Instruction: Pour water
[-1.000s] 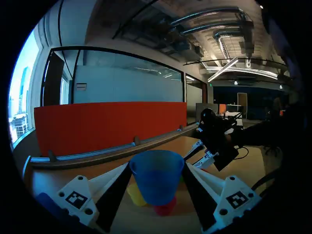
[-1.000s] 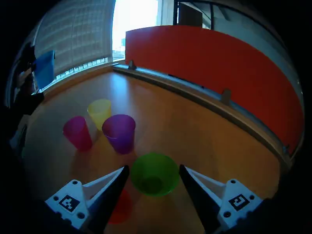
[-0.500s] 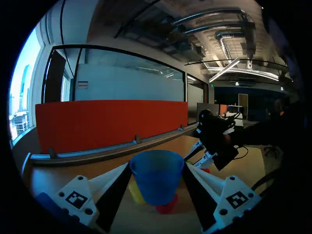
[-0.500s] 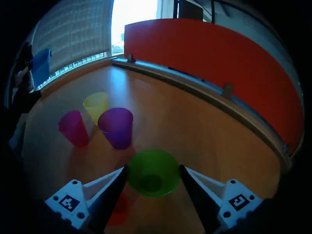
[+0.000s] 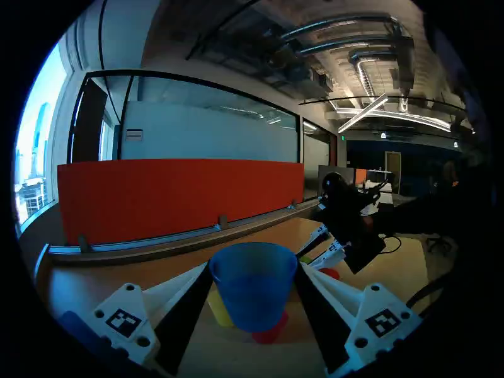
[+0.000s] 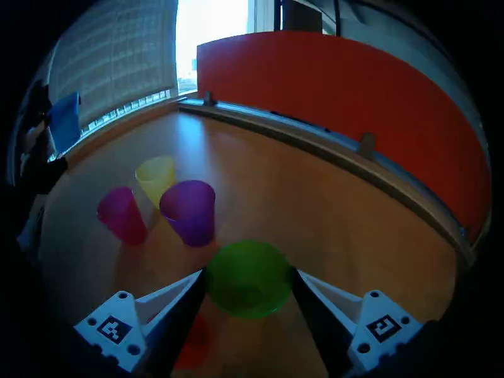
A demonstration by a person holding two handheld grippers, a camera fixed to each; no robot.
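Above surface [image 6: 315, 208], clamping blue cup [image 5: 253, 290] in left gripper [image 5: 252, 268], green cup [image 6: 247, 280] in right gripper [image 6: 248, 272]; probably light, flimsy: hold mid-wall.

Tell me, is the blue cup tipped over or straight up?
Upright: the blue cup, held in the left gripper, has its rim level on top and its narrower base below.
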